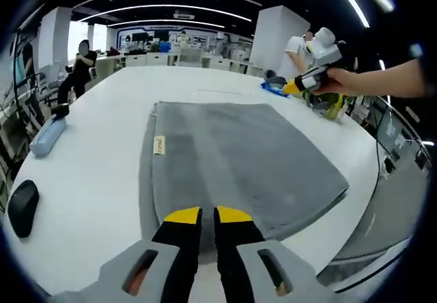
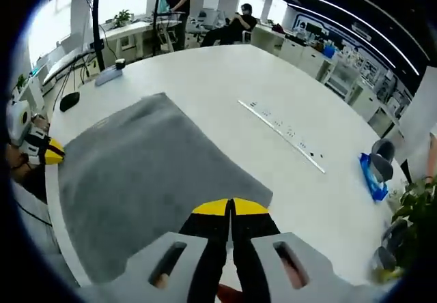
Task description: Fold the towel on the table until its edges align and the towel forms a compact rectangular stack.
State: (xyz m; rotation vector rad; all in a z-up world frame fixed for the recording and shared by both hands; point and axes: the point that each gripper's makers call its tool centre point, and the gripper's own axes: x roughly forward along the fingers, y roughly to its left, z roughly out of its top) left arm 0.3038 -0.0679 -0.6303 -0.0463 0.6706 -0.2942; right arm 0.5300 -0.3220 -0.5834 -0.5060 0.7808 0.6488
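White table — grey towel, both grippers' jaws nearly closed, empty.

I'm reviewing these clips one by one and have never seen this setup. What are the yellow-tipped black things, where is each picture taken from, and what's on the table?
No robot here: a person holds a pair of tongs in each hand, with a fisheye camera riding on each. The left gripper view looks along the left tongs; the right gripper view looks along the right tongs. Both pairs look shut and hold nothing.

A grey towel lies on the white table, already folded over, with a small label on it. Nearby lie a black mouse, a light blue case and a long ruler-like strip. The person's hand carries the right tongs beyond the towel.
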